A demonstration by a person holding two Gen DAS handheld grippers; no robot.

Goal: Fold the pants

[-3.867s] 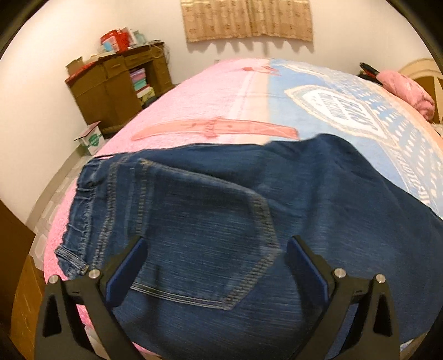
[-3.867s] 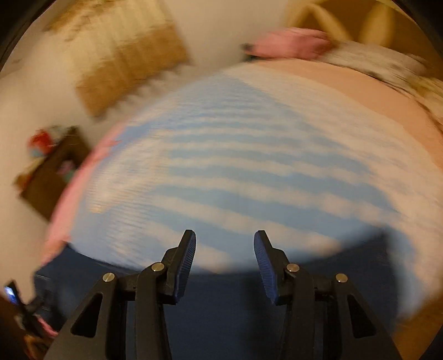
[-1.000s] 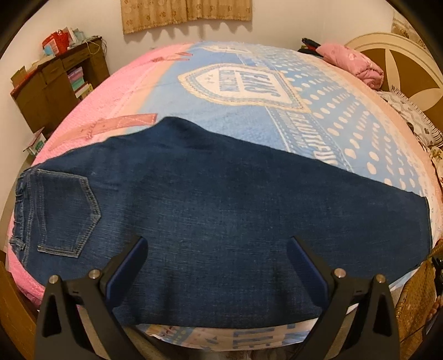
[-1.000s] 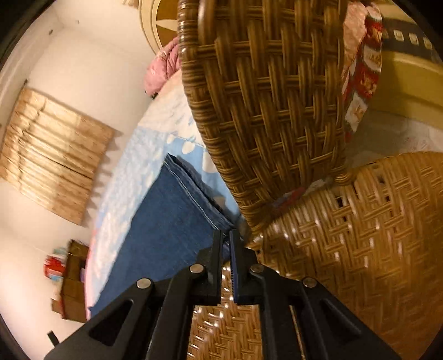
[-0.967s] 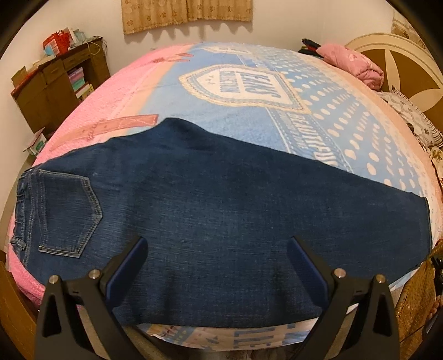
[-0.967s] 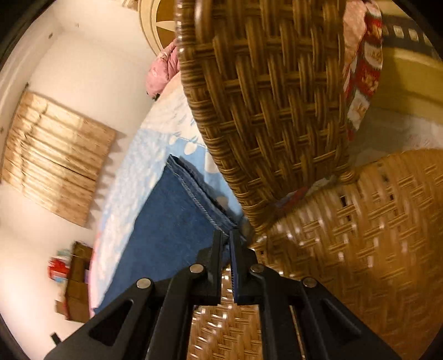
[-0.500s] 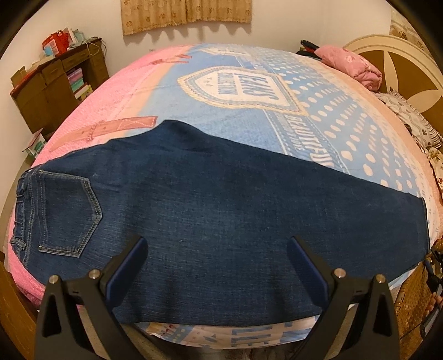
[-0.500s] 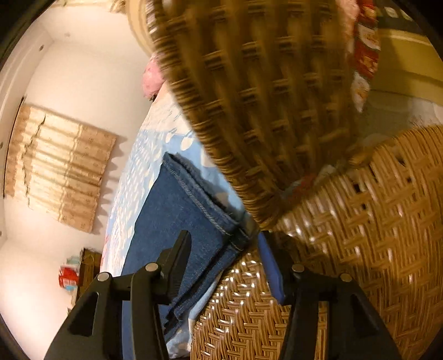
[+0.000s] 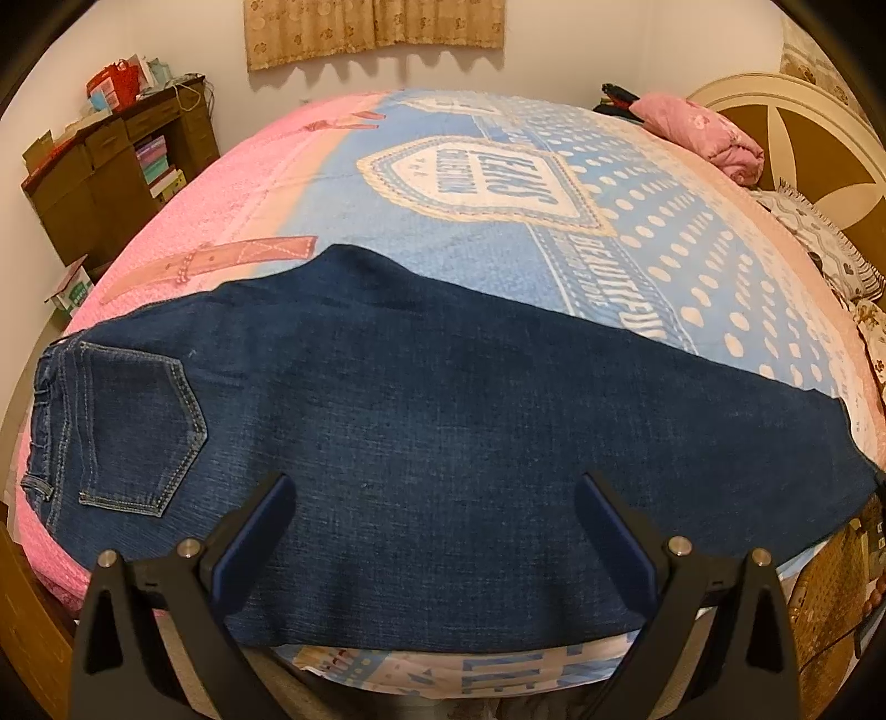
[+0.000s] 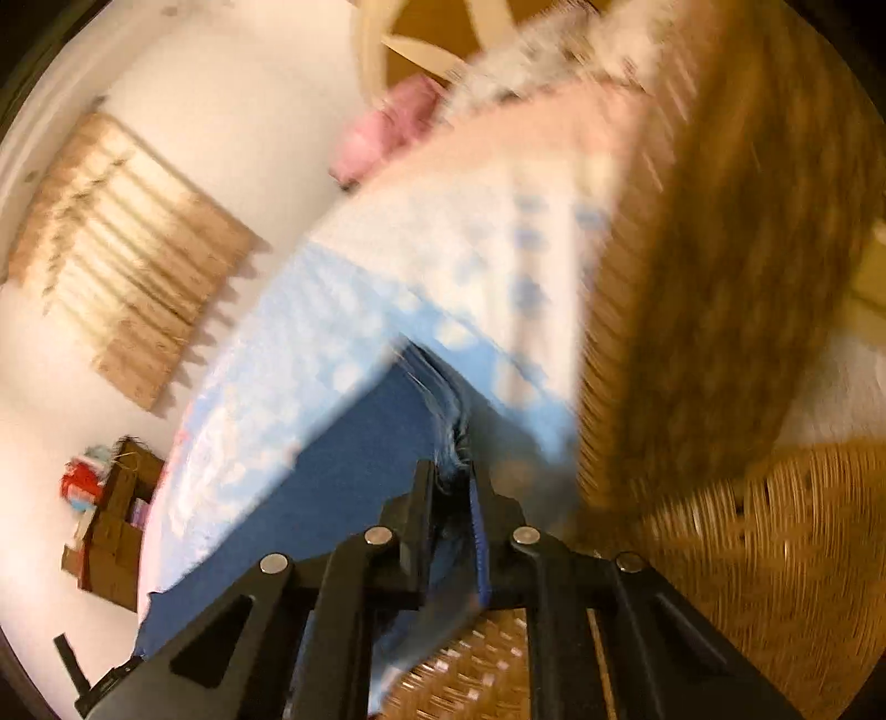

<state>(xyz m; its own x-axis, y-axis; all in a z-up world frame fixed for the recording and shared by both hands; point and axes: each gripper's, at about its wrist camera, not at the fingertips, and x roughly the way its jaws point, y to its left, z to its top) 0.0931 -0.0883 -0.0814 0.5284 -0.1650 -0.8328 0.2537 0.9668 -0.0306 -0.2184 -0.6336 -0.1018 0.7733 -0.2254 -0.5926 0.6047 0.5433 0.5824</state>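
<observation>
bed: blanket (image 9: 637,232) pink/blue | pillow (image 9: 698,133) pink | cabinet (image 9: 111,183) left wall | curtain (image 9: 376,27) | wicker chair (image 10: 764,554) right

Pants (image 9: 443,421) spread flat across the near part of the bed (image 9: 498,232), waist end left, leg end right, near edge over the bed's front side. Behind them, open blanket up to a bundle (image 9: 698,133) at the far right by the headboard (image 9: 819,149). Cabinet (image 9: 116,177) far left against the wall, curtain (image 9: 376,27) behind the bed. Right gripper (image 10: 451,498) clamped on the leg end, wicker chair (image 10: 747,387) just right of it. Left gripper (image 9: 432,531) spread wide above the pants' middle.
</observation>
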